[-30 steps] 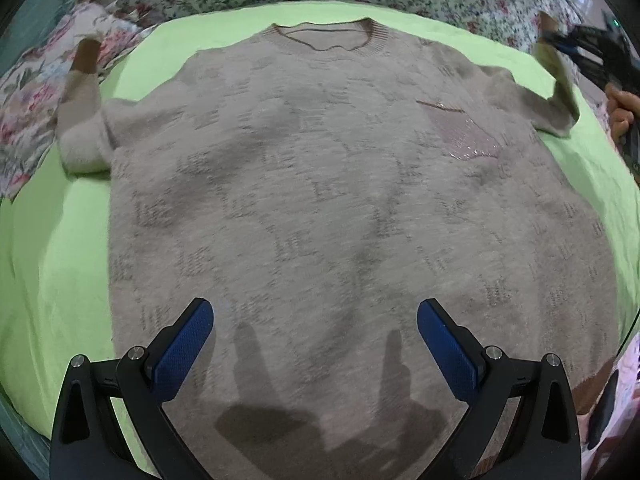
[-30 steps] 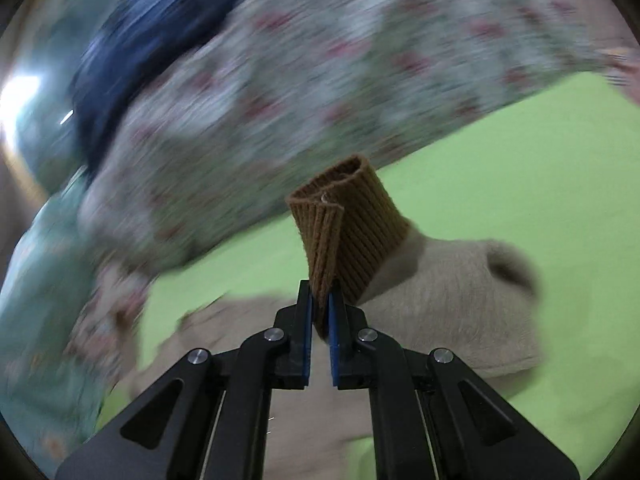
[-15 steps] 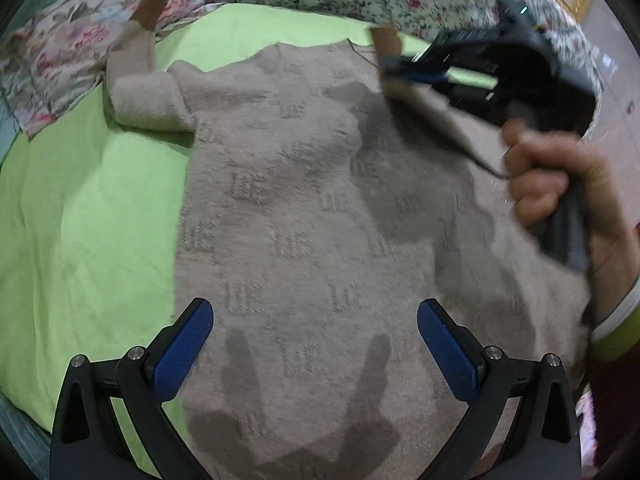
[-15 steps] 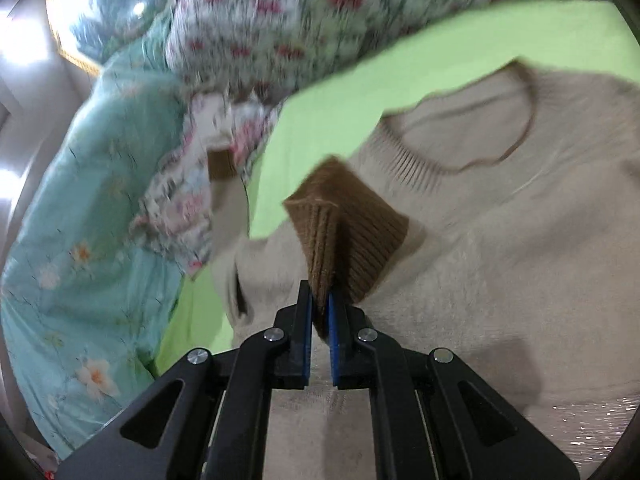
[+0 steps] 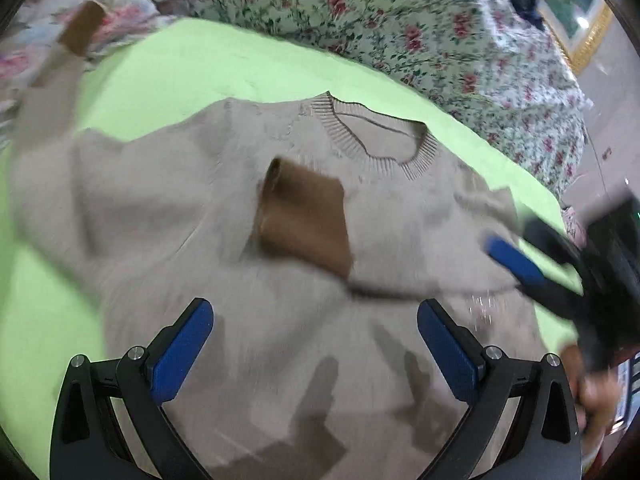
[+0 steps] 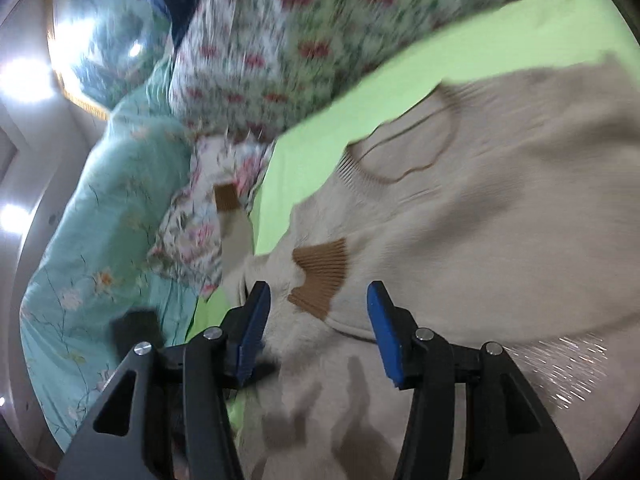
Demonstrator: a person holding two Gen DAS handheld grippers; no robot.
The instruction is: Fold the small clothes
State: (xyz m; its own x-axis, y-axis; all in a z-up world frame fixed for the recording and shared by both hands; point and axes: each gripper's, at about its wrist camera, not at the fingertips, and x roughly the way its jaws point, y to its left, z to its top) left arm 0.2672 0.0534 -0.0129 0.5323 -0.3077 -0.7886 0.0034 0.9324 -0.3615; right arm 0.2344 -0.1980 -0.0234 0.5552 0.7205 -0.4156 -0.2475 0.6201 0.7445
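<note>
Lime-green sheet (image 5: 208,76) covers the bed; both grippers hover near, left gripper (image 5: 316,344) wide open, empty, right gripper (image 6: 316,320) opening, pads clear of the brown ribbed cuff (image 6: 320,276). Beige knit sweater (image 5: 168,216) lies flat, one sleeve folded across the chest, far sleeve (image 5: 52,76) and body unfolded. Floral quilt (image 5: 420,32) behind.

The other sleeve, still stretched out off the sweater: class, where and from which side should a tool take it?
Grip the brown cuff at the sleeve's end, coming from the outer side along its length. Ribbed and thick, it lies clear of the sweater body, so both pads can likely close across it.
</note>
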